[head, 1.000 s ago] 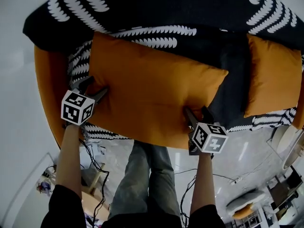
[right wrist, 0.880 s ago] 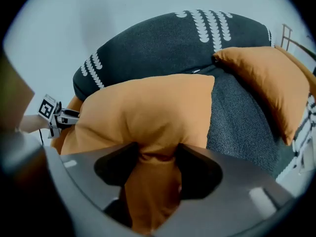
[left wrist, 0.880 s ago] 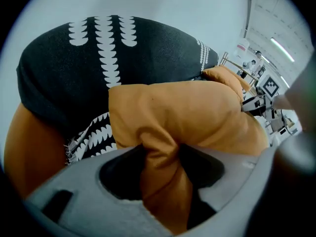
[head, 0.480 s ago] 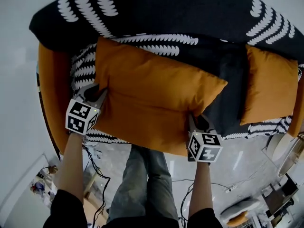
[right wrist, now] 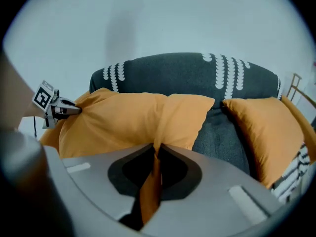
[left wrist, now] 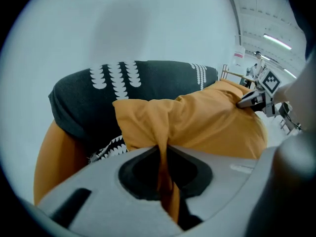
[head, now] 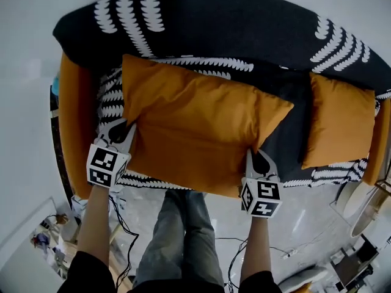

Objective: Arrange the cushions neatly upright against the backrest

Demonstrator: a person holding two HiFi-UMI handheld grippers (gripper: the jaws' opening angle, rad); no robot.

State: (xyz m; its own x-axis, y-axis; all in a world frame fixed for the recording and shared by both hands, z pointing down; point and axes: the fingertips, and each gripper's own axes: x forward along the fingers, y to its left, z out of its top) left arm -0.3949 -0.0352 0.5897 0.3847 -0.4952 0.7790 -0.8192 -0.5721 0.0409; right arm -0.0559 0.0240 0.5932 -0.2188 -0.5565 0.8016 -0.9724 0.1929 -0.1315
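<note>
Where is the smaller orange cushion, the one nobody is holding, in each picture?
Head view: the smaller orange cushion sits at the right side.
Left gripper view: not in it; the big orange cushion fills the middle.
Right gripper view: at the right.
Shared landmark: the dark backrest with white markings, behind the cushions.

Black cables (head: 124,229) across pale, perhaps marble floor (head: 311,212)
</note>
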